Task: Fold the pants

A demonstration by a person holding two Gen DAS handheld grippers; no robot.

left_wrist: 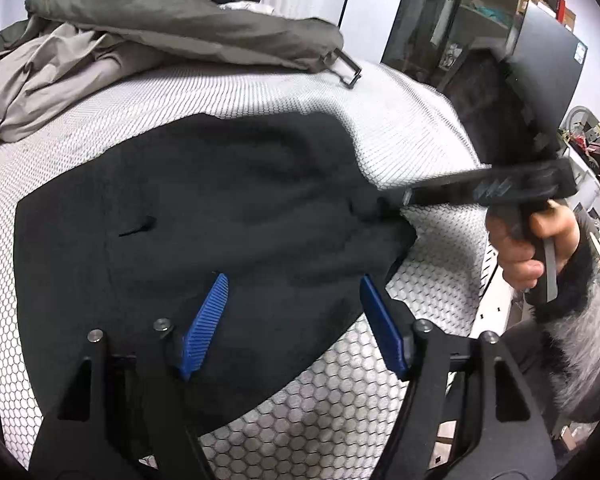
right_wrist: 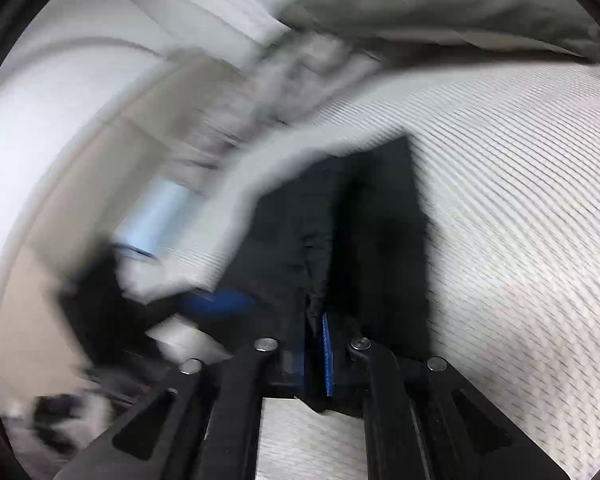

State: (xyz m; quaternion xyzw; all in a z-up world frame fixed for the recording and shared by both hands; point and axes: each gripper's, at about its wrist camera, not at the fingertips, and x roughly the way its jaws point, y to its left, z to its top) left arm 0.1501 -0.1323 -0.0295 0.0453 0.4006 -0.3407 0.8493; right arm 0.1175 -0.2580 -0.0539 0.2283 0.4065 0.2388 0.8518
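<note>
Black pants [left_wrist: 204, 216] lie spread on a white honeycomb-patterned mattress [left_wrist: 380, 400]. My left gripper [left_wrist: 294, 286] hovers over their near edge, its blue pads [left_wrist: 206, 320] standing apart with nothing pressed between them. At the right of the left wrist view, a hand holds my right gripper [left_wrist: 400, 200], whose tip pinches the pants' right edge. The right wrist view is blurred; there my right gripper [right_wrist: 316, 344] has its blue pads [right_wrist: 327, 354] closed on a fold of the black pants [right_wrist: 372, 240].
A heap of grey and beige garments [left_wrist: 100, 60] lies at the far side of the mattress. Dark shelving [left_wrist: 460, 12] and a black monitor [left_wrist: 548, 60] stand beyond the right edge. A fuzzy grey sleeve [left_wrist: 580, 340] reaches in from the right.
</note>
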